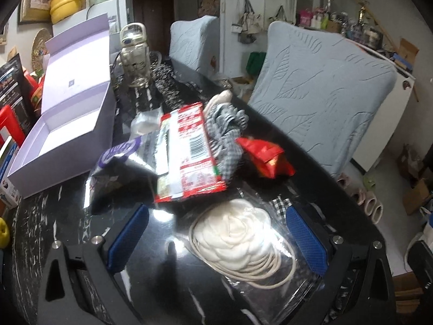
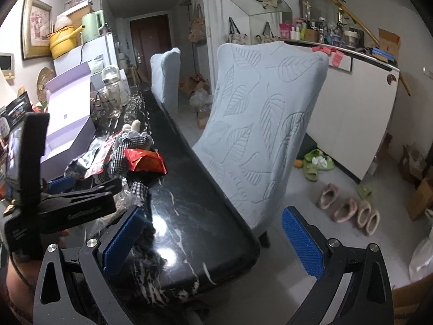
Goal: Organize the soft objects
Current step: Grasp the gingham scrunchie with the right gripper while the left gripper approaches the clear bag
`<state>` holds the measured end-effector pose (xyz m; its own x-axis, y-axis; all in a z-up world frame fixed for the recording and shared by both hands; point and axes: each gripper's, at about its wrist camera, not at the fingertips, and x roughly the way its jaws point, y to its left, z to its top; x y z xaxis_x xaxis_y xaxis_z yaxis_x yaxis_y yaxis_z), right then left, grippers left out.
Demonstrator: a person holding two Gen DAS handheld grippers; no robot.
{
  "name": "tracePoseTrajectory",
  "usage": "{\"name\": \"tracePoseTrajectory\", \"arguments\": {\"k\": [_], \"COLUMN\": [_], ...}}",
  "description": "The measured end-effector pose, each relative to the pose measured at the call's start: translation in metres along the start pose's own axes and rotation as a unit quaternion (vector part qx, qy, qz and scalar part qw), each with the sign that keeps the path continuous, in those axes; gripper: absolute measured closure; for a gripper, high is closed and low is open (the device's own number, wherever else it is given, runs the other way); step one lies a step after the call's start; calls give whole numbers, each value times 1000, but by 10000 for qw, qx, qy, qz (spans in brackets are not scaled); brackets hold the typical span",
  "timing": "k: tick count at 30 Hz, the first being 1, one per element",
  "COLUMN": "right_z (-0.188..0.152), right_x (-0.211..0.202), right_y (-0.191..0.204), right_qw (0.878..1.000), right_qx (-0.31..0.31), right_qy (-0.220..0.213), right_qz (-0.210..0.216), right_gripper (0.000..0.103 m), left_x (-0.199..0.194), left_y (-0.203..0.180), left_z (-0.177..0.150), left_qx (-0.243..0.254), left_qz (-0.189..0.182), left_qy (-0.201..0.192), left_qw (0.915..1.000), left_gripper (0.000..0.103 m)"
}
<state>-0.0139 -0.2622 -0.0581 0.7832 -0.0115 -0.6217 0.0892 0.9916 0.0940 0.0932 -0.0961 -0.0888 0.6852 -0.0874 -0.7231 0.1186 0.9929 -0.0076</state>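
Note:
A clear bag holding a white fabric flower and coiled cord (image 1: pixel 243 241) lies on the black marble table (image 1: pixel 67 216), between the open blue pads of my left gripper (image 1: pixel 216 241). Behind it lie a red-and-white snack packet (image 1: pixel 186 151), a purple-labelled clear packet (image 1: pixel 119 157), a red foil packet (image 1: pixel 265 157) and a gingham cloth doll (image 1: pixel 227 124). An open lavender box (image 1: pixel 70 119) stands at the left. My right gripper (image 2: pixel 213 243) is open and empty over the table's near right edge. The left gripper (image 2: pixel 62 187) shows in the right wrist view, by the pile (image 2: pixel 130 154).
A glass bottle with a cream lid (image 1: pixel 135 57) stands behind the box. Two chairs in light blue covers (image 1: pixel 319 89) (image 2: pixel 259 124) sit along the table's right side. Slippers (image 2: pixel 349 211) lie on the floor. Boxes and red items (image 1: pixel 10 108) crowd the far left.

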Motion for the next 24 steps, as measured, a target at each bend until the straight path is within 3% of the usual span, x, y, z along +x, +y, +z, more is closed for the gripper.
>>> {"name": "tracePoseTrajectory", "arguments": {"k": [13,24], "right_z": [-3,-15], "right_x": [12,49], "right_y": [22,63], "right_qw": [9991,9945], "right_qx": [-179,-454], "right_qy": [109,493], "right_qz": [364,802], "right_gripper": [0,0], "left_x": [-18,-25], "left_y": [27,64], "left_z": [-19,-31], "left_qx": [191,32], "left_qz": [522,675], "left_qy": [-137,-53], "left_qw": [9984,9977], "left_gripper": [0,0]}}
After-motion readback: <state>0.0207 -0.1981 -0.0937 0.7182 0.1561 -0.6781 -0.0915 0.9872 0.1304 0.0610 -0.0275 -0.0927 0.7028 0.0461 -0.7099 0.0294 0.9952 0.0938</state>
